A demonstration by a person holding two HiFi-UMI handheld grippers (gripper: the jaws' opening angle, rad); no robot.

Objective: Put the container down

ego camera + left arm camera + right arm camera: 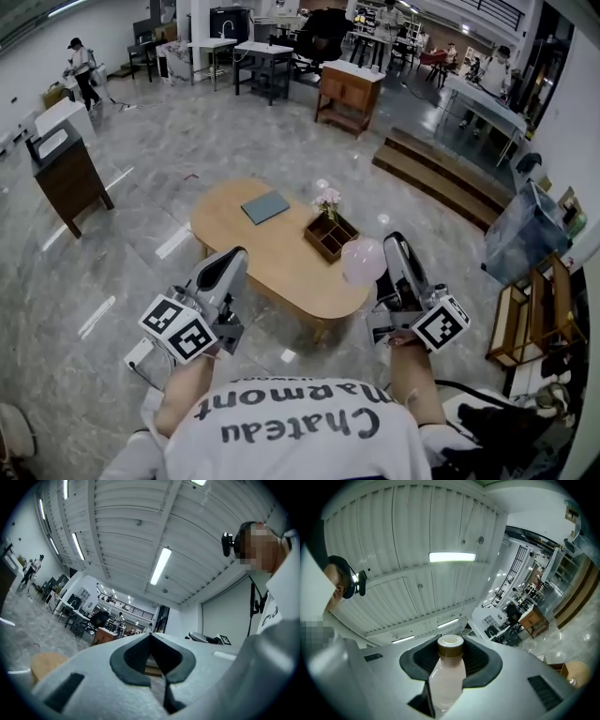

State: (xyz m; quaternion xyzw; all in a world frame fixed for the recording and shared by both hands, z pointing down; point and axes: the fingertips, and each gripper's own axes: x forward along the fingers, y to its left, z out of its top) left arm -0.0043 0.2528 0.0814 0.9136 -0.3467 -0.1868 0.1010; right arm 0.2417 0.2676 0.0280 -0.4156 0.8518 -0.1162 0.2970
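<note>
The container (363, 261) is a pale pink bottle with a gold-brown cap (450, 646). My right gripper (392, 255) is shut on it. In the right gripper view the bottle's body (446, 682) stands between the dark pads of the right gripper (450, 667), cap towards the ceiling. It hangs in the air over the near right end of the oval wooden table (281, 258). My left gripper (232, 262) hovers at the table's near left edge. The left gripper (151, 638) points upwards, jaws together, with nothing between them.
On the table lie a blue-grey flat book (265, 206) and a dark wooden compartment box (330, 235) with a small flower (328, 199) behind it. A dark cabinet (67, 176) stands at the left, wooden steps (441, 178) at the back right, and a shelf (530, 314) at the right.
</note>
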